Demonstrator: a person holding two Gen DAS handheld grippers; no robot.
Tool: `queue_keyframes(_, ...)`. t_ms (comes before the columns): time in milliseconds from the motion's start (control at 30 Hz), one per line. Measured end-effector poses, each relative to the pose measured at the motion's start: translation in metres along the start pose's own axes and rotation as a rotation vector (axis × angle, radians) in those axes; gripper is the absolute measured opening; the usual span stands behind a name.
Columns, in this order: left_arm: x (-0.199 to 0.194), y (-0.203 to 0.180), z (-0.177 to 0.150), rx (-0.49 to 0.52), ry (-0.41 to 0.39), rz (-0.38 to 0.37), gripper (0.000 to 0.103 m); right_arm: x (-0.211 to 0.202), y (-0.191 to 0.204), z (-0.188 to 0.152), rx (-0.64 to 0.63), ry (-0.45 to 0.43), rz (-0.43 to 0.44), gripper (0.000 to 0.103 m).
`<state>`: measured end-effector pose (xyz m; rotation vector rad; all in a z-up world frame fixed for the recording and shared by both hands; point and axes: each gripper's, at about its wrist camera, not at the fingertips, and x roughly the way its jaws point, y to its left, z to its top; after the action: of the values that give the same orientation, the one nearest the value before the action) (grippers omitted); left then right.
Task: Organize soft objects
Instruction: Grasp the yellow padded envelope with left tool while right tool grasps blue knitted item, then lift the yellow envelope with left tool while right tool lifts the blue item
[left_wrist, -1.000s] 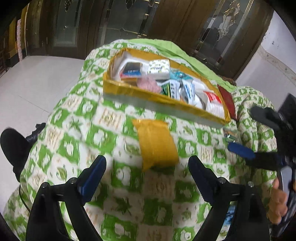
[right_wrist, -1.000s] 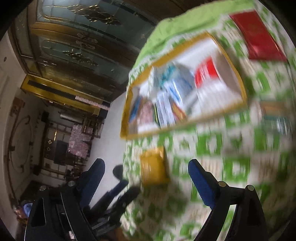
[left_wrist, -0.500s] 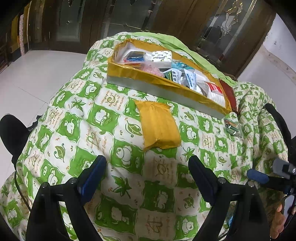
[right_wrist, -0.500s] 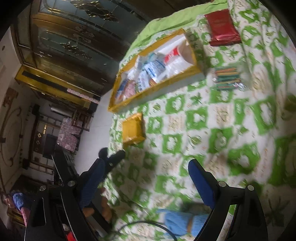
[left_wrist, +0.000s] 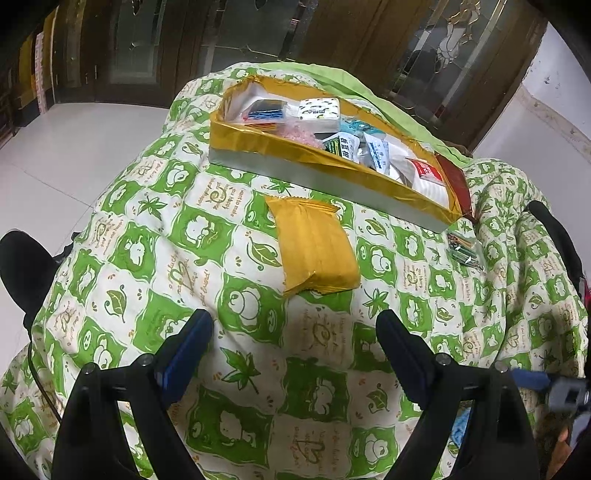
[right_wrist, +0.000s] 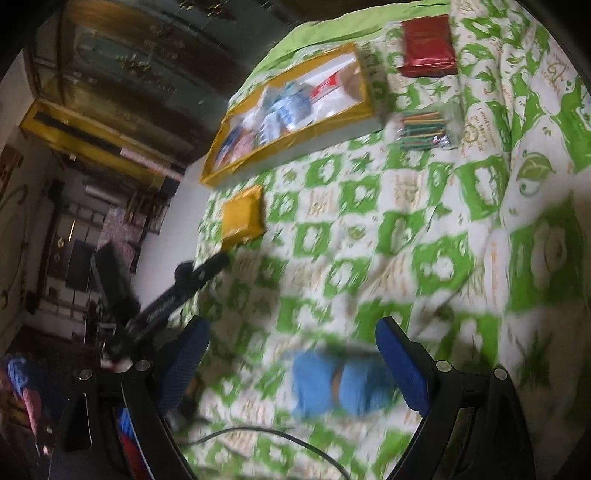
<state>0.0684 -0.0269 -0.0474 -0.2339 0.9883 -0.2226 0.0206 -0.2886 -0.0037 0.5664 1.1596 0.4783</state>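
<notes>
Green-and-white quilted cloth (left_wrist: 155, 236) covers the surface, and on it a yellow soft packet (left_wrist: 314, 247) lies flat just in front of the gold-edged tray (left_wrist: 295, 147), which is crowded with small packs. The left gripper (left_wrist: 295, 343) hangs over the cloth near the packet, its fingers spread wide and holding nothing. The right gripper (right_wrist: 291, 354) is likewise spread and empty, with a blurred blue soft object (right_wrist: 340, 384) lying on the cloth between its fingers.

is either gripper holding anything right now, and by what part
Nothing is held. The left gripper is open above the quilt, short of the yellow foil packet; the right gripper is open over the blue yarn ball.
</notes>
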Motion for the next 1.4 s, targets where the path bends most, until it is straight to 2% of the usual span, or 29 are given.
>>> queue_keyframes(100, 0.000, -0.001, 0.000, 0.003, 0.000, -0.001, 0.090, 0.002, 0.009, -0.008, -0.059, 0.043, -0.039, 0.094)
queue_keyframes(300, 0.002, -0.005, 0.000, 0.022, 0.000, 0.016, 0.090, 0.024, 0.011, -0.018, -0.134, 0.060, -0.154, 0.094)
queue_keyframes(433, 0.008, -0.006, 0.005, 0.026, -0.007, 0.046, 0.090, 0.036, 0.015, -0.021, -0.193, 0.070, -0.222, 0.087)
queue_keyframes(500, 0.012, -0.009, 0.014, 0.032, -0.027, 0.079, 0.090, 0.045, 0.016, -0.021, -0.216, 0.083, -0.260, 0.080)
queue_keyframes(567, 0.014, -0.013, 0.023, 0.041, -0.045, 0.107, 0.090, 0.052, 0.015, -0.022, -0.236, 0.092, -0.306, 0.067)
queue_keyframes(733, 0.027, -0.024, 0.037, 0.069, -0.048, 0.146, 0.090, 0.055, 0.012, -0.023, -0.262, 0.085, -0.346, 0.055)
queue_keyframes(967, 0.049, -0.049, 0.030, 0.181, -0.034, 0.196, 0.089, 0.057, 0.019, -0.026, -0.295, 0.052, -0.353, 0.051)
queue_keyframes(1033, 0.053, -0.051, 0.025, 0.214, -0.031, 0.204, 0.072, 0.055, 0.019, -0.026, -0.295, 0.036, -0.346, 0.051)
queue_keyframes(1067, 0.056, -0.050, 0.024, 0.214, -0.015, 0.196, 0.059, 0.053, 0.019, -0.025, -0.296, 0.032, -0.345, 0.050)
queue_keyframes(1133, 0.055, -0.046, 0.025, 0.199, -0.025, 0.176, 0.058, 0.051, 0.020, -0.024, -0.296, 0.021, -0.343, 0.050)
queue_keyframes(1200, 0.052, -0.040, 0.026, 0.168, -0.029, 0.146, 0.052, 0.050, 0.020, -0.022, -0.295, 0.018, -0.344, 0.050)
queue_keyframes(1400, 0.040, -0.026, 0.025, 0.065, -0.018, 0.025, 0.049, 0.034, 0.028, -0.020, -0.324, -0.040, -0.361, 0.050)
